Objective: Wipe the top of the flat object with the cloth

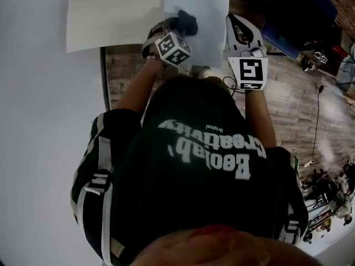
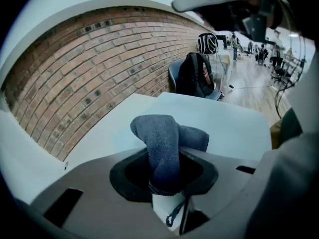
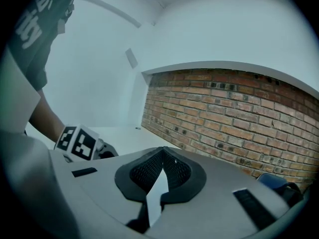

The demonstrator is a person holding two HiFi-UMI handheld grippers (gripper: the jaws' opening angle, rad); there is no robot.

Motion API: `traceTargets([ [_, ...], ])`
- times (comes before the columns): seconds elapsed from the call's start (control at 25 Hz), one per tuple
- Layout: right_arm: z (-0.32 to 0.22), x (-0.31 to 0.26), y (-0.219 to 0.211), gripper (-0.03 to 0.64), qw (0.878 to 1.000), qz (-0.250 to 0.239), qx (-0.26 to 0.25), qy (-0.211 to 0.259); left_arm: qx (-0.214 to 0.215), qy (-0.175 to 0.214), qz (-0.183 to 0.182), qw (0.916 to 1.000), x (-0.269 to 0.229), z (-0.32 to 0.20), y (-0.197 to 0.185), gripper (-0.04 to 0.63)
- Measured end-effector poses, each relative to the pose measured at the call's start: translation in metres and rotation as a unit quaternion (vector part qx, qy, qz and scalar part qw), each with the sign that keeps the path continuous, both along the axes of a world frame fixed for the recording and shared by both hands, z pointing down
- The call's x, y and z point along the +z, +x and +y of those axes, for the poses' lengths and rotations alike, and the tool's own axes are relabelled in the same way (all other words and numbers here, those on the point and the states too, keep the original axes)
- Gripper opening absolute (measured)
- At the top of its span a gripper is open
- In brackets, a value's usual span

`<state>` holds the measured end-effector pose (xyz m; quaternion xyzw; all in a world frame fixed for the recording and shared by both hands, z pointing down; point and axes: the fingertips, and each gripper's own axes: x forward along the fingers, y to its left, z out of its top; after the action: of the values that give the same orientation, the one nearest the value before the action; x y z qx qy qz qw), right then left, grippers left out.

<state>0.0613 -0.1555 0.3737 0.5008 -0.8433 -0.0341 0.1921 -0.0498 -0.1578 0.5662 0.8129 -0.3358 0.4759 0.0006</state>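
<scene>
The flat object [image 1: 206, 15] is a pale sheet lying on the white table [image 1: 111, 15] at the top of the head view. On it rests a dark grey-blue cloth [image 1: 187, 22], bunched up, with my left gripper [image 1: 178, 29] shut on it. In the left gripper view the cloth [image 2: 164, 148] stands up out of the jaws over the flat object [image 2: 229, 128]. My right gripper [image 1: 235, 22] sits just off the sheet's right edge. Its jaws [image 3: 162, 156] are shut with the tips meeting and nothing held. The left gripper's marker cube [image 3: 77, 142] shows at the left of the right gripper view.
A brick wall [image 3: 224, 118] runs behind the table. A dark bag [image 2: 195, 76] sits on a blue chair [image 1: 288, 35] to the right. Wooden floor [image 1: 294, 104] with a cable [image 1: 317, 121] lies beyond. A white wall [image 1: 39, 121] stands on the left.
</scene>
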Motion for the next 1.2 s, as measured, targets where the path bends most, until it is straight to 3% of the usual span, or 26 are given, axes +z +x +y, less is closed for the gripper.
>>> traceTargets([
  [0.36, 0.007, 0.003, 0.025, -0.005, 1.000, 0.012, 0.024, -0.007, 0.016, 0.008, 0.005, 0.9998, 0.000, -0.089, 0.033, 0.116],
  [0.6, 0.007, -0.001, 0.034, -0.005, 0.999, 0.012, 0.032, -0.006, 0.024, 0.015, -0.005, 0.9996, -0.003, -0.105, 0.044, 0.115],
  [0.84, 0.007, -0.001, 0.033, -0.005, 1.000, 0.002, 0.027, -0.004, 0.043, -0.013, 0.008, 0.9990, -0.008, -0.046, 0.038, 0.115],
  [1.2, 0.008, 0.004, 0.027, -0.005, 1.000, -0.007, 0.013, -0.007, 0.088, -0.086, 0.012, 0.9924, -0.001, 0.100, 0.035, 0.118],
])
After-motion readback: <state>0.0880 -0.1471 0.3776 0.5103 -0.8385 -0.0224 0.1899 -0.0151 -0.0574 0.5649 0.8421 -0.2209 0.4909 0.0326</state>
